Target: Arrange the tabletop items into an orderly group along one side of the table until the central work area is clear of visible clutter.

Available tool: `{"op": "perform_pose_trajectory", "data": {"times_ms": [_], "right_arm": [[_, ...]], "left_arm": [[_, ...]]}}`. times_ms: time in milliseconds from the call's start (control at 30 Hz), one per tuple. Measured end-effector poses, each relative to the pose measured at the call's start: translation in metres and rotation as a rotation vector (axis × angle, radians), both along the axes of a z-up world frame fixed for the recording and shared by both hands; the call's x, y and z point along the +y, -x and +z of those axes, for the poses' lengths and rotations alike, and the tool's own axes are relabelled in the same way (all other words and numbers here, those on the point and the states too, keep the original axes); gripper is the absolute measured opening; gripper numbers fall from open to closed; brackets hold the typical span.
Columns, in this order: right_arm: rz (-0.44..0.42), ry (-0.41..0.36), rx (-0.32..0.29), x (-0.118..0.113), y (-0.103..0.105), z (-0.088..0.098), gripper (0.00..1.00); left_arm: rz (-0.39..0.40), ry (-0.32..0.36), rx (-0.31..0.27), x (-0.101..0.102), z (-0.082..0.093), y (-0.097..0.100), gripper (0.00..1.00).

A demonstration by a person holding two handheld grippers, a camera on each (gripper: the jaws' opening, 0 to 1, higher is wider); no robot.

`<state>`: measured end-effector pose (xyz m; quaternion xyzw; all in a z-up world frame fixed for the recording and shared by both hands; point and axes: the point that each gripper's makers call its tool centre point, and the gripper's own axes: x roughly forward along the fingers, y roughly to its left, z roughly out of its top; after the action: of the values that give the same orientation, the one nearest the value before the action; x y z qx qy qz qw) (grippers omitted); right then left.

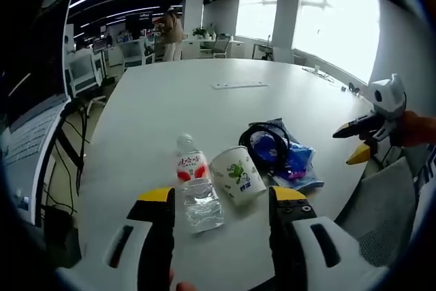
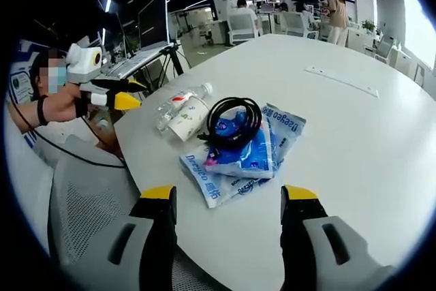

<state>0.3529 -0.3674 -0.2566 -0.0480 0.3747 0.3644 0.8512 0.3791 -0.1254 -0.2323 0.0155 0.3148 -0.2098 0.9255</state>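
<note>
While both grippers stand off from the clutter, each has its jaws spread wide with nothing between them: left gripper (image 1: 221, 199), right gripper (image 2: 228, 195). In the left gripper view, lower centre, a water bottle (image 1: 195, 185) lies beside a tipped paper cup (image 1: 238, 175) on the white table (image 1: 204, 100). Right of centre, a black cable (image 1: 267, 142) rests on blue packets (image 1: 296, 165).

In the left gripper view, a water bottle (image 1: 196, 185) lies on its side on the tabletop (image 1: 204, 107), touching a tipped paper cup (image 1: 238, 176) on its right. Right of the cup, a coiled cable (image 1: 264, 142) rests on a pile of plastic packets (image 1: 298, 165). Behind them, mid-table, lies a flat strip (image 1: 239, 85). The group sits near the tabletop's near edge.
</note>
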Motion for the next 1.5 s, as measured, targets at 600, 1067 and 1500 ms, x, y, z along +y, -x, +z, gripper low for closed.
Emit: {"op": "perform_pose_trajectory", "data": {"times_ms": [600,1067,1500], "right_arm": [[-0.019,0.021,0.005,-0.012,0.009,0.000,0.60],[-0.036,0.028,0.013,-0.015,0.016,-0.001,0.61],[-0.039,0.023,0.022,-0.009,0.021,-0.005,0.61]], "left_arm": [[0.050,0.006,0.013,0.009,-0.010,-0.014,0.52],[0.049,-0.026,0.044,0.015,-0.025,-0.031,0.49],[0.061,-0.052,0.099,0.018,-0.036,-0.041,0.48]]}}
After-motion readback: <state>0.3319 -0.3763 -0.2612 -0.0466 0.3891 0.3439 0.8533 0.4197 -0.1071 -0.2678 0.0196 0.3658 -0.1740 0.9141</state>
